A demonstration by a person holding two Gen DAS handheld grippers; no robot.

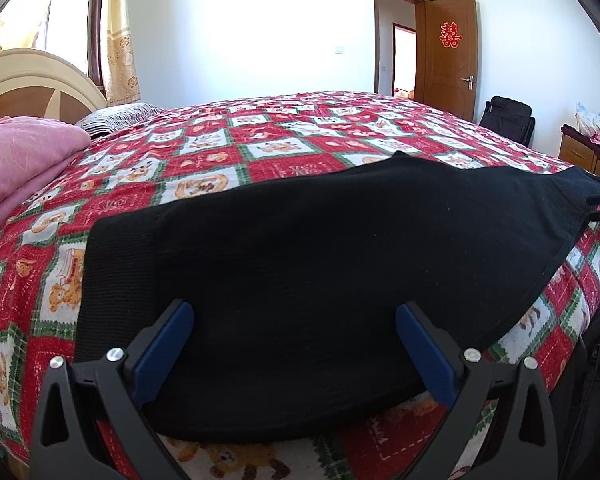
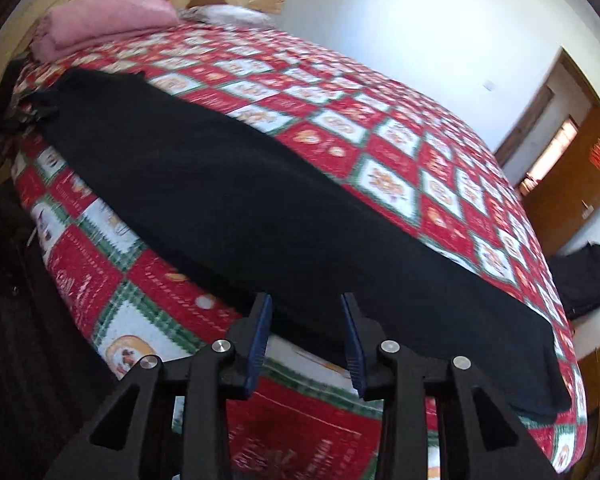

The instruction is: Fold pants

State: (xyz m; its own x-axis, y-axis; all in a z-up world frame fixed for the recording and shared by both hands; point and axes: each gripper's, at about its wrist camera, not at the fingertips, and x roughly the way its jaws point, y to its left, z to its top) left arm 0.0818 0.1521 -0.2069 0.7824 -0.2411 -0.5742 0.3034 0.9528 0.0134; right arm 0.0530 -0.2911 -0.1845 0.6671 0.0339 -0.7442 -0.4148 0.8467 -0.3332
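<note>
Black pants (image 1: 320,248) flat on bed (image 1: 260,152), grippers unclamped.

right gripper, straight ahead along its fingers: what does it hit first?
Most likely the black pants near their front edge. The right gripper has open jaws with nothing between them, and points down at that edge on the bedspread. The frame is blurred, so depth is unclear.

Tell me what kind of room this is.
Most likely a home bedroom: a bed with a patchwork bedspread, an arched headboard, and a wooden door. Black pants lie spread on it.
</note>
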